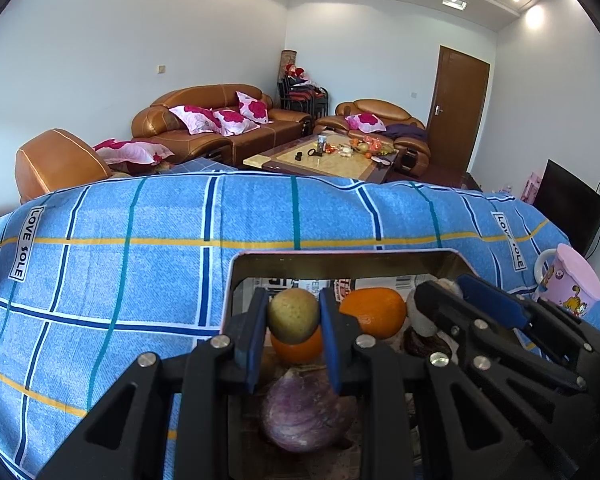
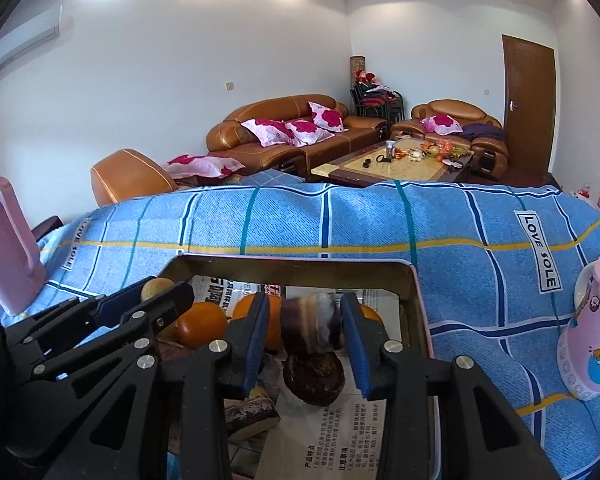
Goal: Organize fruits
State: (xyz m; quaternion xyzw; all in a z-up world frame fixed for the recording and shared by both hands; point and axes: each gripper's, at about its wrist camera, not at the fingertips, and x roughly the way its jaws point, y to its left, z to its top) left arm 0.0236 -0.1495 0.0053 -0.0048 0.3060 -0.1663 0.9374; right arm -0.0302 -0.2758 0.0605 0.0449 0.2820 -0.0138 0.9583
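A metal tray (image 1: 340, 258) lined with newspaper sits on a blue checked cloth (image 1: 120, 280). My left gripper (image 1: 294, 320) is shut on a round yellow-brown fruit (image 1: 293, 316), held above an orange (image 1: 298, 346) and a purple round fruit (image 1: 304, 412). A second orange (image 1: 374, 312) lies further right. In the right wrist view, over the tray (image 2: 292, 268), my right gripper (image 2: 306, 332) stands open around a blurred brown-and-white piece (image 2: 312, 322). A gap shows beside its left pad. Below it lies a dark brown lump (image 2: 314, 376).
A pink cartoon mug (image 2: 592, 340) stands on the cloth right of the tray. A pink object (image 2: 12, 248) rises at the far left. A brown block (image 2: 252, 412) and an orange (image 2: 202, 328) lie in the tray. Sofas and a coffee table stand beyond.
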